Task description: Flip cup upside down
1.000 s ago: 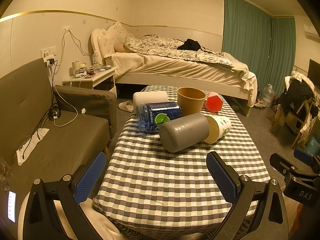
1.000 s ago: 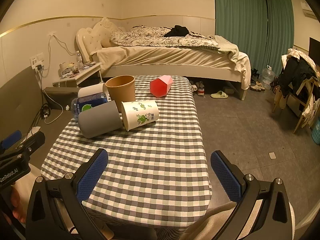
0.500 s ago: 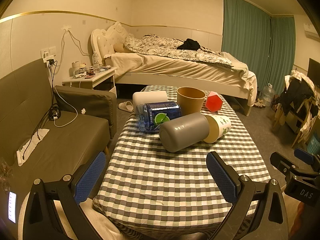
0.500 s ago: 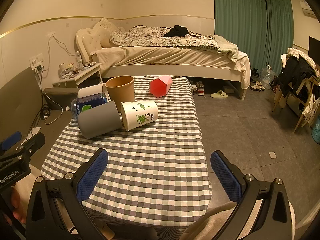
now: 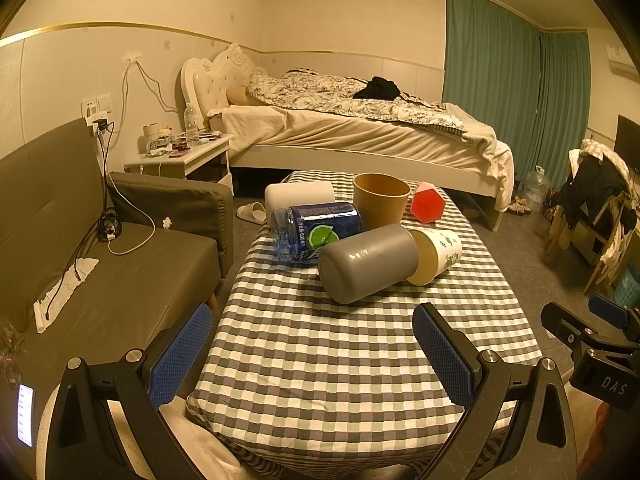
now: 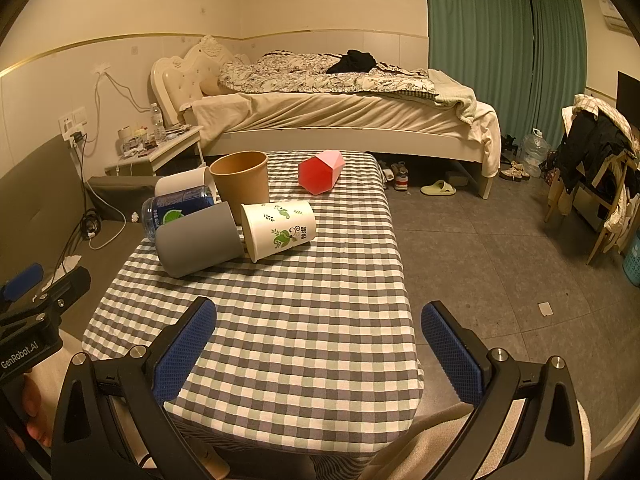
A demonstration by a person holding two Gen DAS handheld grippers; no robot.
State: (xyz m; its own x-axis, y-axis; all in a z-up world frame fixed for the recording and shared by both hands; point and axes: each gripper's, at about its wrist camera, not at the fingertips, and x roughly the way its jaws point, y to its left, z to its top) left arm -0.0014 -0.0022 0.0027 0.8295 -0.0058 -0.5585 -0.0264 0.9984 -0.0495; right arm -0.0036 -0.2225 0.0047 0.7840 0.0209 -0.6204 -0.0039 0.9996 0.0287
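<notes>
On the checked table [image 5: 340, 352] a brown paper cup [image 5: 381, 199] [image 6: 240, 180] stands upright, mouth up. A grey cup [image 5: 366, 264] [image 6: 198, 240] lies on its side against a white leaf-print cup [image 5: 436, 250] [image 6: 280, 228], also on its side. A white cup [image 5: 298, 196] [image 6: 182, 182] and a red faceted cup [image 5: 426, 202] [image 6: 320, 170] lie on their sides too. My left gripper [image 5: 312, 352] and right gripper [image 6: 318, 352] are open and empty over the table's near end, well short of the cups.
A blue water bottle [image 5: 314, 230] lies among the cups. A grey sofa [image 5: 100, 272] stands left of the table, a bed [image 5: 360, 128] behind it, a chair with clothes [image 6: 592, 160] at the right. Bare floor [image 6: 500, 260] lies right of the table.
</notes>
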